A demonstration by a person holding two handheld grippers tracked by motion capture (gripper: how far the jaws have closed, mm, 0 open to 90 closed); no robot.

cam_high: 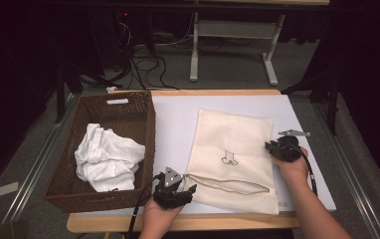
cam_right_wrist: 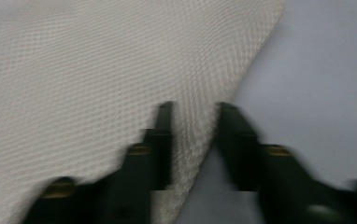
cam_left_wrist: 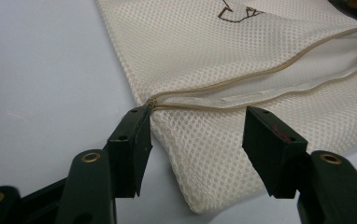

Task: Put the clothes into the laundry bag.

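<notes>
Both grippers address the cream mesh zip bag [cam_high: 234, 154], already unzipped: left gripper [cam_left_wrist: 195, 140] jaws wide, right gripper [cam_right_wrist: 193, 140] jaws narrow astride its edge; white crumpled cloth [cam_high: 107, 157] awaits in the brown wicker basket [cam_high: 145, 124].

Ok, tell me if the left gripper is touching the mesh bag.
Touching: the left gripper view shows one of the left gripper's fingers against the mesh bag.

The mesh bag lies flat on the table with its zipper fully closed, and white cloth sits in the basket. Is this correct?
Not quite. The zipper is open: in the left gripper view its two sides stand apart along the mesh bag and show the inside. The rest holds: the bag lies flat on the table, and white cloth sits in the basket.
</notes>
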